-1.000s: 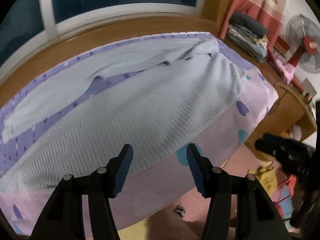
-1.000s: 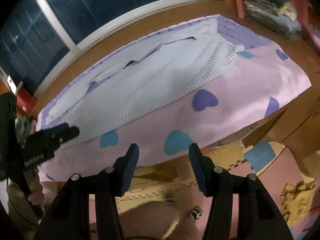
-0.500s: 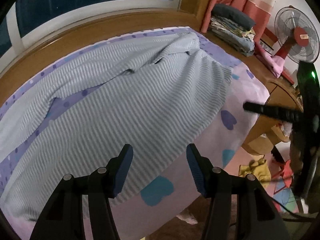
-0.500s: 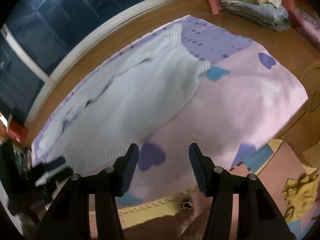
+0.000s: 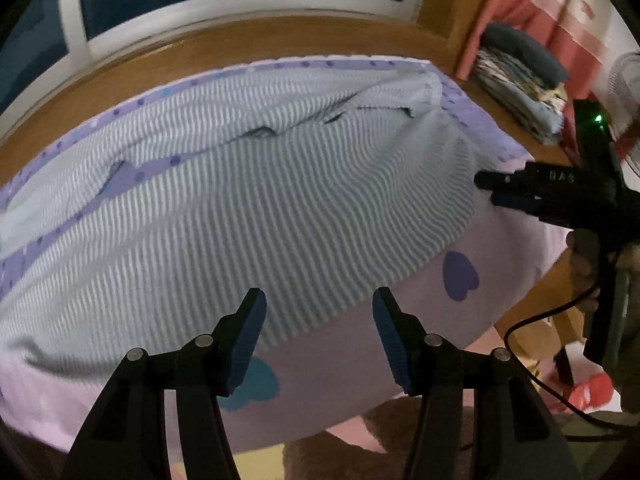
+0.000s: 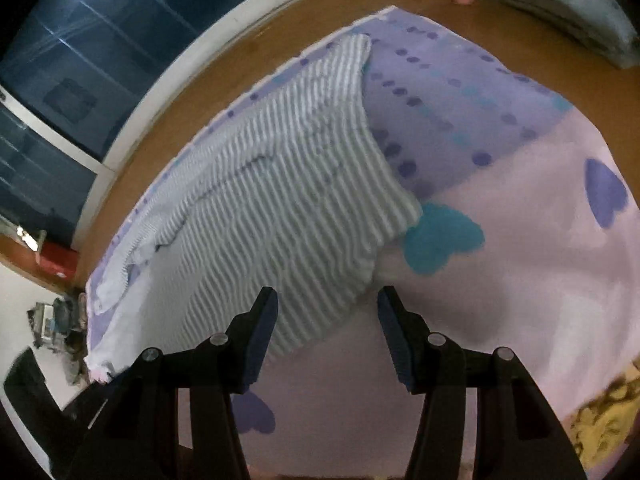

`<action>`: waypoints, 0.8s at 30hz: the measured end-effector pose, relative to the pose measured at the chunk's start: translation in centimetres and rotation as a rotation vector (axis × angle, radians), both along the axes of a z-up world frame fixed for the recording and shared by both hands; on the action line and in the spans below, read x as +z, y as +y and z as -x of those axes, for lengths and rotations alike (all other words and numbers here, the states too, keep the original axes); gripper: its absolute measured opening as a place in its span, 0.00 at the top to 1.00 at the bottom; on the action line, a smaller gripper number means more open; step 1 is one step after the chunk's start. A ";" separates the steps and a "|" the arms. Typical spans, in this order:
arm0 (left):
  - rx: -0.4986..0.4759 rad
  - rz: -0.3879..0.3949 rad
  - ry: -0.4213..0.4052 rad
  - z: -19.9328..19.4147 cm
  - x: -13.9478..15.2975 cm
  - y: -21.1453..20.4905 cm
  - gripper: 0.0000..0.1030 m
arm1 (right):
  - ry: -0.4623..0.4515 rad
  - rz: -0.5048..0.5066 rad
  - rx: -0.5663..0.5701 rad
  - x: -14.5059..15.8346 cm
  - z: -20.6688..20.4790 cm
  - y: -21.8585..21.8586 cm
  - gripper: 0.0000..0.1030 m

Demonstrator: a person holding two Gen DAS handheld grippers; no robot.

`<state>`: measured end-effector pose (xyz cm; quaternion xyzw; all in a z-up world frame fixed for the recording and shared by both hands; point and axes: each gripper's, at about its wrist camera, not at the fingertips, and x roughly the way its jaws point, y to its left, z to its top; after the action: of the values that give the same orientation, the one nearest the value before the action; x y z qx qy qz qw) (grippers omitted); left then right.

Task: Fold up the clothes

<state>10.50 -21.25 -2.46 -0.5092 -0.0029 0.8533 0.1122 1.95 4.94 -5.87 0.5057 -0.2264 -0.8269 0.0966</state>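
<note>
Across the middle of both wrist views, the grey-and-white striped knit garment [image 5: 256, 208] lies spread on the pink heart-print sheet [image 6: 520, 280], and both the left gripper [image 5: 318, 336] and right gripper [image 6: 326, 332], jaws wide and empty, should pinch its near hem evenly.

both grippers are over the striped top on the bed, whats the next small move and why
Probably lower both and pinch the near hem. The left gripper and right gripper are open and empty, each framing the near edge of the striped garment, which lies spread, unfolded, on the heart-print sheet. Gripping that edge at two points would let the first fold begin.
</note>
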 end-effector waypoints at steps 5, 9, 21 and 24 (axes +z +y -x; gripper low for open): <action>0.051 -0.015 0.008 -1.0 -0.5 2.0 0.45 | 0.039 0.031 0.072 -0.1 2.1 0.6 0.49; 0.094 0.001 0.029 -1.4 -1.1 3.4 0.45 | 0.058 0.006 0.101 0.0 2.8 0.8 0.63; 0.121 0.185 0.144 0.3 -2.2 6.7 0.45 | 0.140 0.020 0.203 4.3 3.8 1.3 0.91; 0.160 0.231 0.148 1.4 -2.7 6.2 0.45 | 0.157 -0.004 0.217 4.7 3.4 0.9 0.92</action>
<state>9.07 -15.10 -5.15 -0.4524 0.0630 0.8894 -0.0153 -1.45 5.86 -1.17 0.4613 -0.1604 -0.8490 0.2015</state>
